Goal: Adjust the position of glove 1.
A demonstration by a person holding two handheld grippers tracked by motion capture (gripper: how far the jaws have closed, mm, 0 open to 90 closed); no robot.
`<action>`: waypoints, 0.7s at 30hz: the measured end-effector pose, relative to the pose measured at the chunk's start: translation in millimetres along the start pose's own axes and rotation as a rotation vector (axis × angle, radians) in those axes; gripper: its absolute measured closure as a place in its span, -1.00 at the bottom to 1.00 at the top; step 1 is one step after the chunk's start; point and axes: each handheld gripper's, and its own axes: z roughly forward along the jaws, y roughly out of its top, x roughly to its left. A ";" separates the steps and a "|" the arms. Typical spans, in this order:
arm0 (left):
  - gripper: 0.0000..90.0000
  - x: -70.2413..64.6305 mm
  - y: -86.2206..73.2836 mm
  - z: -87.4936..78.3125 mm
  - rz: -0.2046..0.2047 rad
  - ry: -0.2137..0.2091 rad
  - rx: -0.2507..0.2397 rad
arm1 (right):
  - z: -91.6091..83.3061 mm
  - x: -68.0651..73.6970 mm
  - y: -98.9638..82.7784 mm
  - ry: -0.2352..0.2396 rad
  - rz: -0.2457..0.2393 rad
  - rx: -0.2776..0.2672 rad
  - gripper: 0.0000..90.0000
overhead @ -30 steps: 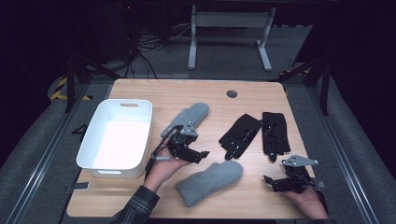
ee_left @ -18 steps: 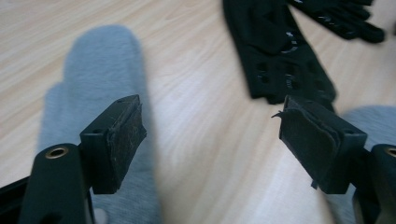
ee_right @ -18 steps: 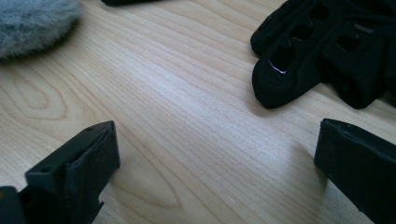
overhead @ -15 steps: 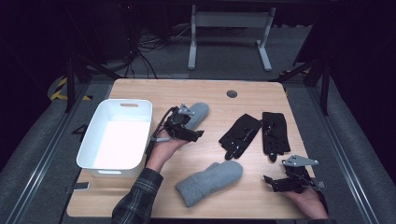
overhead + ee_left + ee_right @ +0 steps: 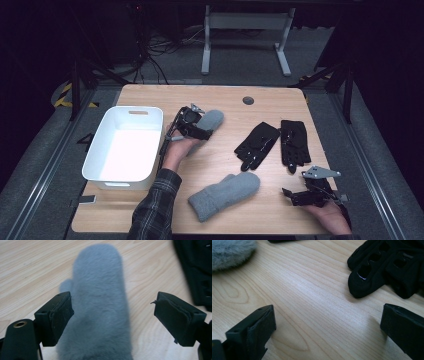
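Grey fuzzy mitten [image 5: 100, 307] flat on table, between left gripper [image 5: 112, 315] fingers, spread, just been opening, not pinching.

white tub [image 5: 125, 145] at table's [image 5: 235, 95] left — two black gloves [image 5: 257, 145] [image 5: 293, 142] right, second grey mitten [image 5: 225, 195] near

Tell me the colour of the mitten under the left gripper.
Grey mitten, clearest in the left gripper view.

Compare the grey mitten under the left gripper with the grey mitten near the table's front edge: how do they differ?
The far grey mitten lies beside the white bin, between the open fingers of the left gripper; the near grey mitten lies alone, untouched. The far one is partly covered by the gripper; the near one shows whole, thumb included. Both are fuzzy, grey and flat on the table.
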 end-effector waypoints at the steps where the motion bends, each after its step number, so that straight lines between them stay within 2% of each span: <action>1: -0.65 1.8 -0.2 2.3 0.004 0.010 0.006 | 0.0 0.0 0.0 0.000 0.000 0.000 -0.99; 5: -0.67 6.2 -2.2 14.2 -0.002 0.037 0.049 | 0.0 0.0 0.0 0.000 -0.001 0.000 -0.99; 9: -0.68 9.9 -6.6 27.1 -0.009 0.039 0.089 | 0.0 0.1 0.0 0.001 -0.002 0.000 -0.99; 15: -0.69 10.0 -8.3 32.1 -0.002 0.054 0.115 | 0.0 0.1 0.0 0.001 -0.002 0.000 -0.99; 18: -0.69 11.7 -10.9 35.4 -0.011 0.052 0.142 | 0.0 0.1 0.0 0.001 -0.003 0.000 -0.99; 21: -0.65 12.5 -13.0 37.6 -0.022 0.049 0.150 | 0.0 0.1 0.0 0.002 -0.003 -0.001 -0.99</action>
